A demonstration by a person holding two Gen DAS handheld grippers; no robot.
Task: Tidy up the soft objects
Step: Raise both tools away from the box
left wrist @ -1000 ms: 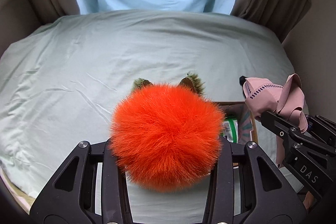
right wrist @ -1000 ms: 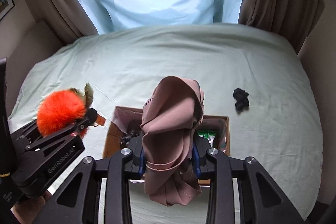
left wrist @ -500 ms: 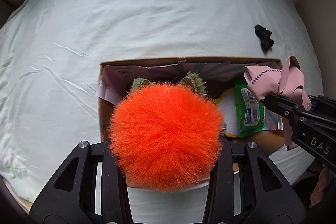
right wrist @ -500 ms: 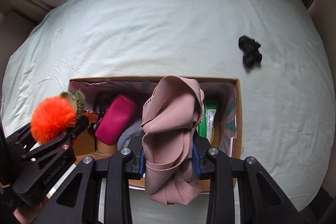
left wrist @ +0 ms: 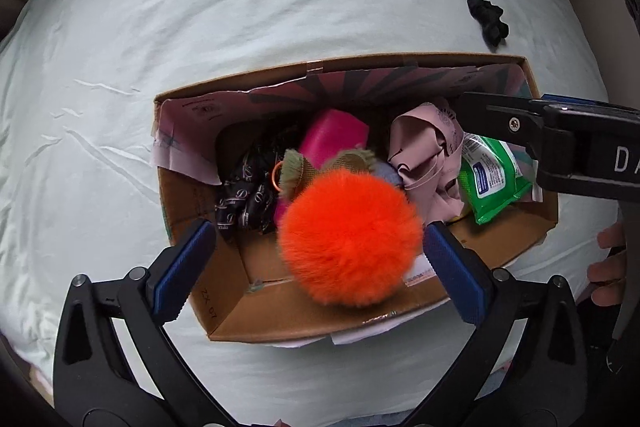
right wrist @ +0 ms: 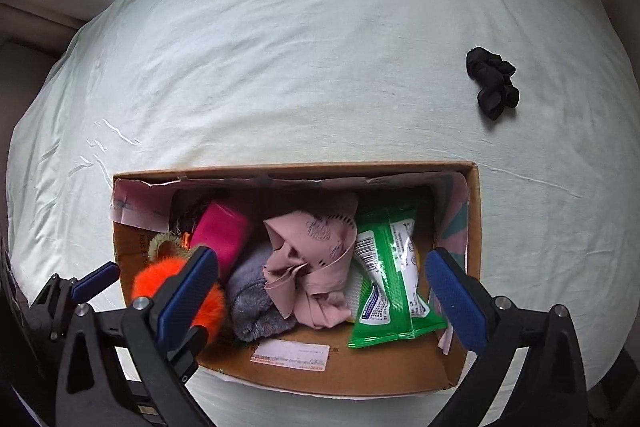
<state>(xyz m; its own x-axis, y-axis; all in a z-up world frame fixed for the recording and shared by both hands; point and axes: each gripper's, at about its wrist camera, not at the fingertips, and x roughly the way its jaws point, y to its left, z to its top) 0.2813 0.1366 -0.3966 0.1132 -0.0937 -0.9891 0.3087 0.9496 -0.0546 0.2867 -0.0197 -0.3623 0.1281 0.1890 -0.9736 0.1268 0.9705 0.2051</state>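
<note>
An open cardboard box [left wrist: 280, 319] sits on the pale green bed; it also shows in the right wrist view [right wrist: 474, 211]. My left gripper [left wrist: 320, 267] is open above the box, and the orange fluffy pom-pom [left wrist: 350, 237] is between its spread fingers, blurred, free of the pads; it also shows at the box's left end [right wrist: 154, 277]. My right gripper [right wrist: 320, 287] is open over the box. The pink cloth [right wrist: 316, 263] lies crumpled inside the box, also seen from the left wrist [left wrist: 428, 159].
The box also holds a magenta pouch [right wrist: 222, 235], a grey fuzzy item [right wrist: 250, 301], a green wipes pack [right wrist: 390, 279] and a dark patterned cloth [left wrist: 248, 195]. A black scrunchie [right wrist: 492, 81] lies on the sheet beyond the box, to the right.
Both grippers opened. The orange pom-pom left the left gripper's grip and the pink cloth dropped from the right gripper into the box. Both views moved closer over the box.
</note>
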